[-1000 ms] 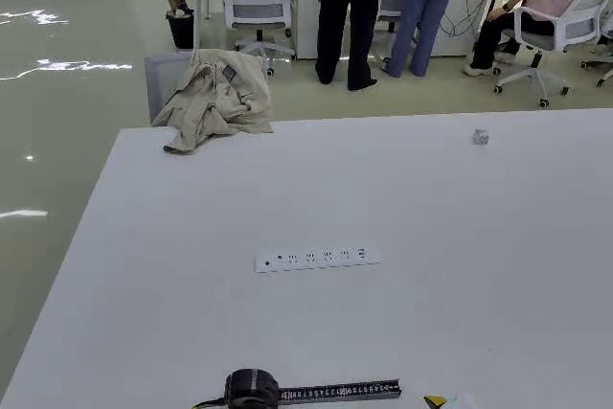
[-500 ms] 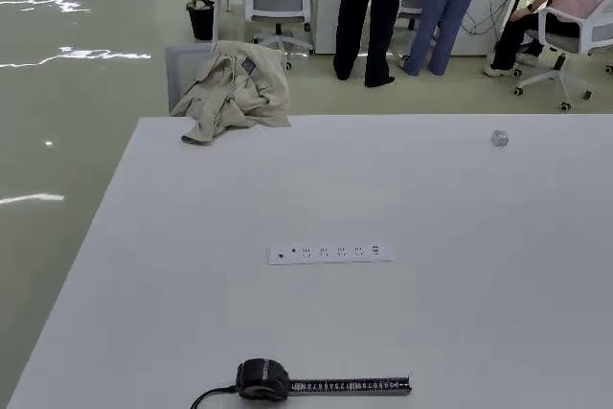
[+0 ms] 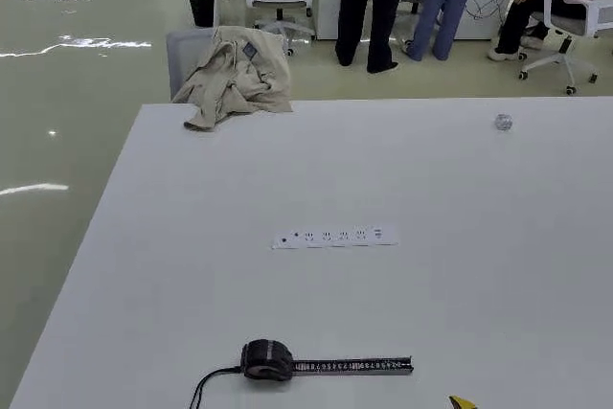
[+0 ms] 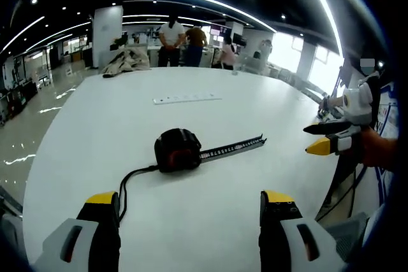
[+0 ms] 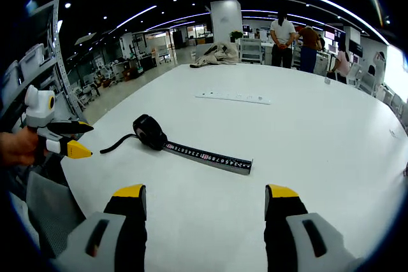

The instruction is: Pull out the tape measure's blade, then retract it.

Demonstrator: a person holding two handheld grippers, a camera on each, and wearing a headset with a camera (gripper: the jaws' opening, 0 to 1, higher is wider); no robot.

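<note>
A: How did the tongs stand?
B: Nearest the person, the left tongs [image 4: 189, 199] and right tongs [image 5: 205, 190] both gaped wide, gripping nothing.
A: And the tape measure [image 3: 266, 359]?
B: It lay on the table [image 3: 192, 265] near the front edge, its blade [image 3: 352, 366] drawn out flat to the right and a black cord [image 3: 206, 385] trailing left. Farther on lay a white power strip [image 3: 335, 237], and a beige jacket [image 3: 235, 79] hung over a chair at the far corner
</note>
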